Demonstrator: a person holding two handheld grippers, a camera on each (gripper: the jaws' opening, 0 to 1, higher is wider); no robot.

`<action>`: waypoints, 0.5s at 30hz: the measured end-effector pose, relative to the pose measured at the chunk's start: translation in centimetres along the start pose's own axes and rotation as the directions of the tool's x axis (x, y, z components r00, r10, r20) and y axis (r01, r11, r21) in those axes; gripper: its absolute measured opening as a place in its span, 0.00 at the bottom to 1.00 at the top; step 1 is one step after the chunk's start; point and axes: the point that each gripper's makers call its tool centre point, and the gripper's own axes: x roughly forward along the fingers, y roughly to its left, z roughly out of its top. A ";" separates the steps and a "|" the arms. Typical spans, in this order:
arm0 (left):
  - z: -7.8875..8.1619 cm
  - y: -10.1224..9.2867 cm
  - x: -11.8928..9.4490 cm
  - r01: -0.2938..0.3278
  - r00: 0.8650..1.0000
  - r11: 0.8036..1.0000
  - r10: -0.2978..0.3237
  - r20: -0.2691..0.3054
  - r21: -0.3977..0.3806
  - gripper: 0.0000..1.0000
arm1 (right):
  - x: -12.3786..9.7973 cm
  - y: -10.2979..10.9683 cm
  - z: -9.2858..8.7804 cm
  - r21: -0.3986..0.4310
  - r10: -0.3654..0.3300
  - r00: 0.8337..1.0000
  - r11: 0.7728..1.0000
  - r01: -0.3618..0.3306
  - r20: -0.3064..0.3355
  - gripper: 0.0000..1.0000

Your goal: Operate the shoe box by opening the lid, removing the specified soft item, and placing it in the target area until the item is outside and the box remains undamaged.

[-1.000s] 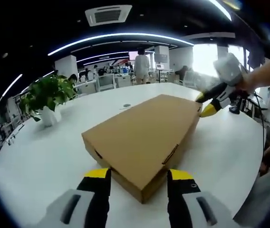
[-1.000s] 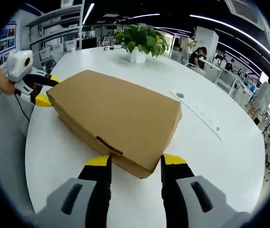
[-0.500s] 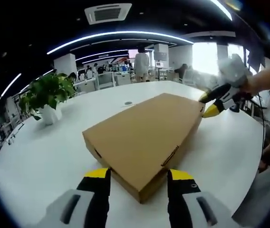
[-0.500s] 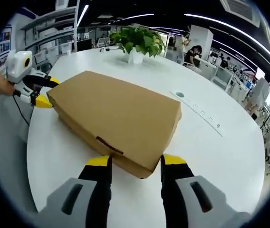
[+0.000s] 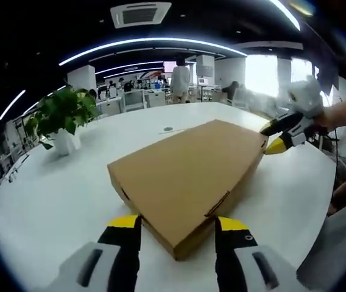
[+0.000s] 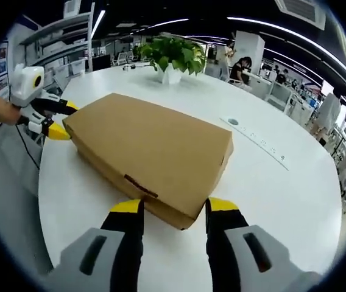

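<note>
Shoe box (image 5: 188, 176) lies closed on the white surface (image 5: 57, 194), lid down. My left tool (image 5: 178, 226) sits released, jaws spread either side of the box's near corner, not touching it. My right tool (image 6: 168, 210) is likewise released, straddling the opposite corner. From each tool I see the other at the box's far end. A potted plant (image 6: 174, 55) stands beyond the box.

We couldn't see inside the shoe box (image 5: 185, 176); lid was shut, contents hidden. Own fingers (image 5: 124, 243) were cut off at the bottom edge in both views. Box corner hid part of the left gripper (image 6: 56, 118) tips. Distant people and desks were too small to tell.
</note>
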 end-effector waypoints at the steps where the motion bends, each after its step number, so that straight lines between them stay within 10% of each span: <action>1: -0.1 0.2 -0.1 0.002 1.000 1.000 -0.002 -0.002 0.002 0.48 | 0.1 0.3 0.1 0.006 -0.006 1.000 1.000 0.006 0.002 0.36; 15: -0.9 3.3 -1.1 0.051 0.998 0.998 -0.051 -0.021 0.027 0.47 | 0.2 3.5 0.7 0.041 -0.030 0.999 0.999 0.030 0.013 0.33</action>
